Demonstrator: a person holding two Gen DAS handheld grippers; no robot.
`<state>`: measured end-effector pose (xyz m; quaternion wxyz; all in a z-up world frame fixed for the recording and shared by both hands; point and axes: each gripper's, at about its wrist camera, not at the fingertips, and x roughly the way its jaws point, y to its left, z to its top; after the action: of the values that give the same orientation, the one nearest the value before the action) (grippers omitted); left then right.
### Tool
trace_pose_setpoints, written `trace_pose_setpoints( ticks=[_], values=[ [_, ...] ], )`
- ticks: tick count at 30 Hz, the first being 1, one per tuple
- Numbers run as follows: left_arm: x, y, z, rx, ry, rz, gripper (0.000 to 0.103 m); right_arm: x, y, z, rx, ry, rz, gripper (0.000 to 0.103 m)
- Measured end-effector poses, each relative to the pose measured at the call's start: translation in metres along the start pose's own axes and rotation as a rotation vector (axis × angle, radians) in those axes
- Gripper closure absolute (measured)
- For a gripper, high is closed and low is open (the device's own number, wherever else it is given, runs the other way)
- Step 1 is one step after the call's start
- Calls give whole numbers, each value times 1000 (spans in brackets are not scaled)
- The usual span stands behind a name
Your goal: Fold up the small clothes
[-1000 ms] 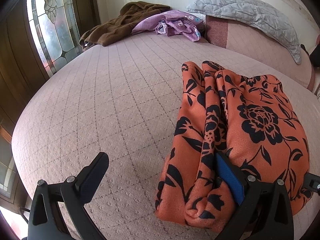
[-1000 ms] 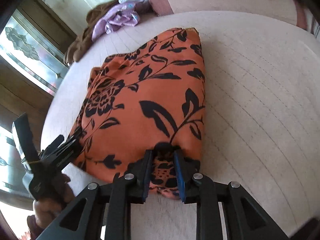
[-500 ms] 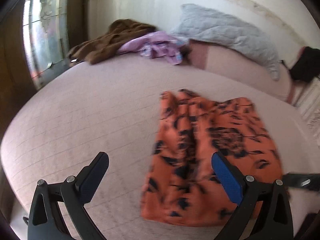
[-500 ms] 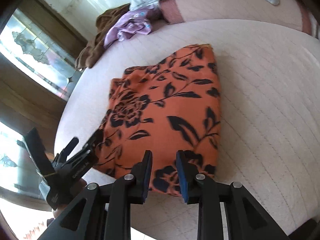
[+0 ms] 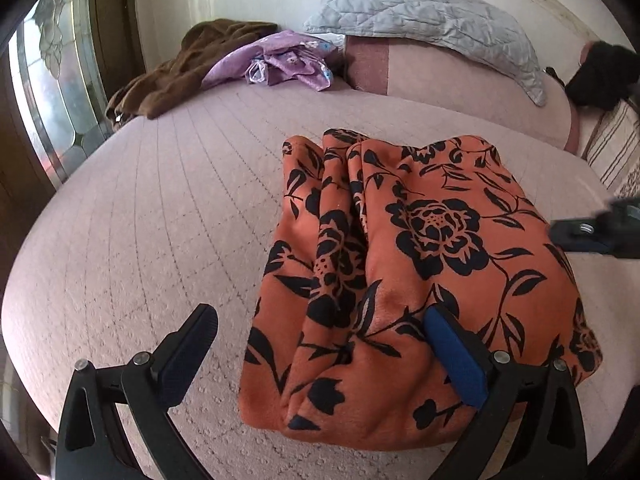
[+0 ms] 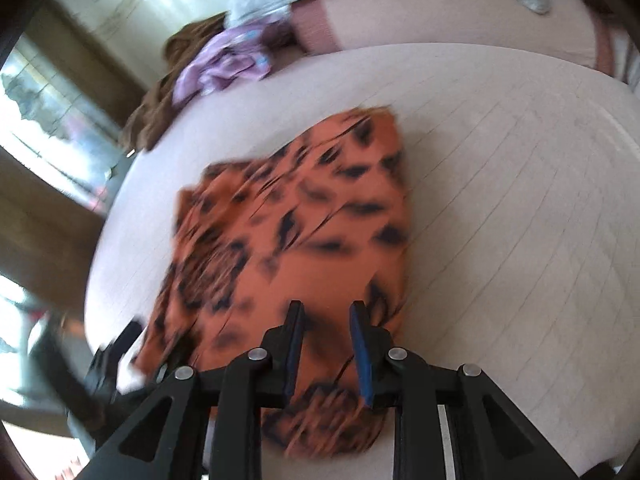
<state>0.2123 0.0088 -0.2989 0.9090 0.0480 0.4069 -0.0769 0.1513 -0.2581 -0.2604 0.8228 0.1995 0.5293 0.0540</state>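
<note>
**Two grippers poised at the near edge of a folded orange cloth**

The left gripper (image 5: pixel 316 344) is spread wide, gripping nothing; its right finger rests on the folded cloth's (image 5: pixel 420 280) near edge, its left finger over the bare bedspread (image 5: pixel 140 208). The right gripper (image 6: pixel 326 340) hangs over the same near edge with a narrow gap between its fingers and nothing pinched; that view is blurred. The orange cloth with black flowers lies folded in layers on the pink quilted bed, probably so both grippers can take the near edge for another fold. Farther off, well apart, lie a brown garment (image 5: pixel 180 68), a purple garment (image 5: pixel 280 60) and a grey pillow (image 5: pixel 432 24). Nothing blocks the cloth.
</note>
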Motion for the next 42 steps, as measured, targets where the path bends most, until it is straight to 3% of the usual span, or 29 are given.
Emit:
trace_pose_setpoints(
  ticks=[2, 5, 13, 18, 20, 22, 23, 25, 27, 33, 39, 42],
  values=[
    [0, 1, -4, 5, -3, -1, 0, 23, -10, 12, 35, 32, -22, 75],
    [4, 1, -3, -2, 1, -7, 0, 45, -24, 17, 90, 49, 38, 75],
    [3, -1, -3, -1, -5, -2, 0, 9, -33, 3, 87, 46, 72, 73],
    [2, -1, -4, -3, -6, 1, 0, -11, -22, -33, 33, 74, 107, 73],
    [2, -1, -4, 0, -7, 5, 0, -5, -18, -51, 21, 104, 97, 61],
    [2, -1, -5, 2, -8, 8, 0, 4, -15, -60, 1, 73, 18, 31],
    [2, -1, -6, 2, -10, 9, 0, 10, -19, -63, 15, 71, 13, 30],
    [1, -2, -7, 4, -16, 9, 0, 21, -33, -67, 103, 80, 97, 28],
    [0, -2, -8, 7, -24, 12, 0, 22, -37, -68, 115, 66, 116, 29],
    [-4, 0, -9, 3, -29, 8, 0, 4, -29, -66, 69, 45, 42, 29],
    [-5, 0, -9, 10, -28, 6, 0, -34, -20, -69, 10, -56, 2, 29],
    [-4, 0, -7, 10, -25, 3, 0, -47, -18, -72, 10, -105, 14, 44]
  ],
)
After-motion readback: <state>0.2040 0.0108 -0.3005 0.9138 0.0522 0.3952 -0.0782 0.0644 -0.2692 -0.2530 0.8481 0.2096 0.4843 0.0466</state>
